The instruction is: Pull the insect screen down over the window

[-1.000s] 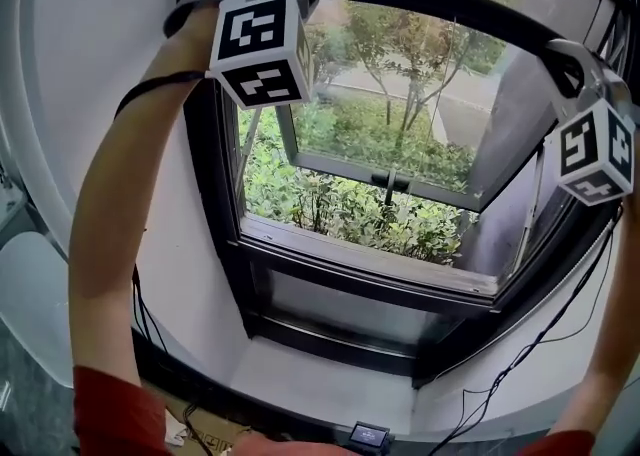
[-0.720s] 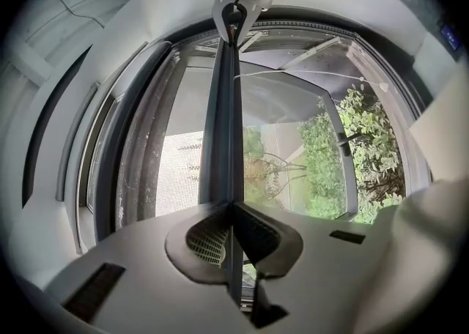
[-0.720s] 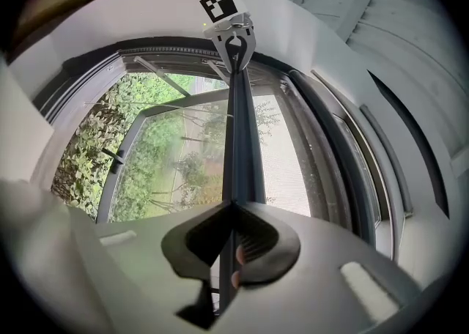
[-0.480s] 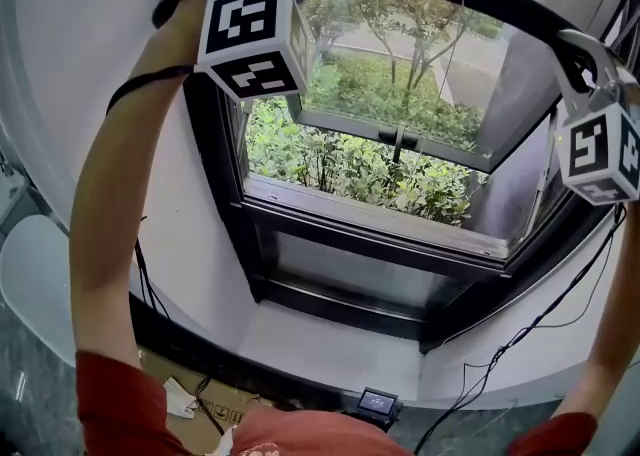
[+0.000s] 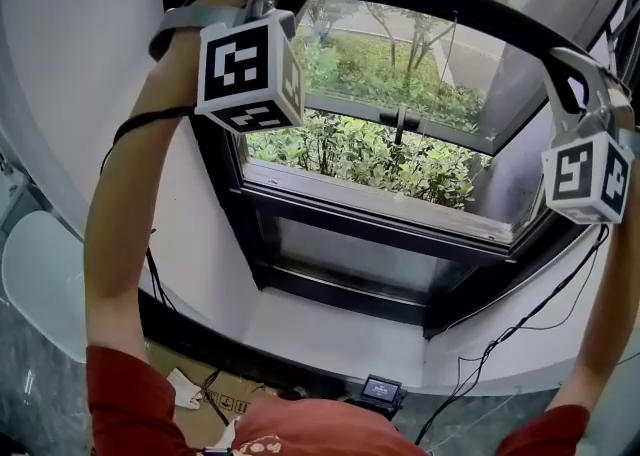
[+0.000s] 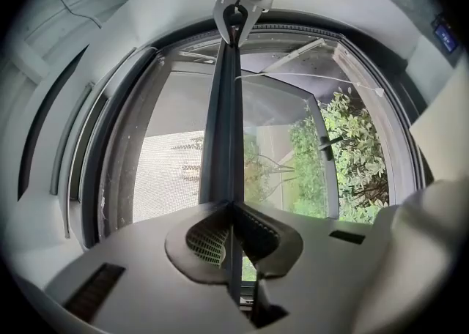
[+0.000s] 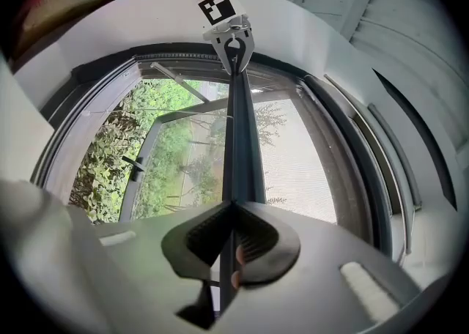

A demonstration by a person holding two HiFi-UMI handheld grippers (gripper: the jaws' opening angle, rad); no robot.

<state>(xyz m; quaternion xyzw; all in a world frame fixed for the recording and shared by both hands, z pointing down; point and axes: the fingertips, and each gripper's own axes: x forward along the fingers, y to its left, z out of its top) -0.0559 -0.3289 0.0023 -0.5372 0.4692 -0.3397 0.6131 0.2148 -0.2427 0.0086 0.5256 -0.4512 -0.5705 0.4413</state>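
On screen bar (image 6: 222, 127): left tool (image 6: 233, 215), right tool (image 7: 233, 212) clamped (near-shut).

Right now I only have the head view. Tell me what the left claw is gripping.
Observer: The left claw is shut on the screen's dark pull bar, which sits edge-on between its pads.
Operator: Now check the right one.
Observer: The right claw clamps the same bar, at its other end.
Operator: Report the mesh.
Observer: Grey mesh stretches away from one side of the bar; the other side is uncovered.
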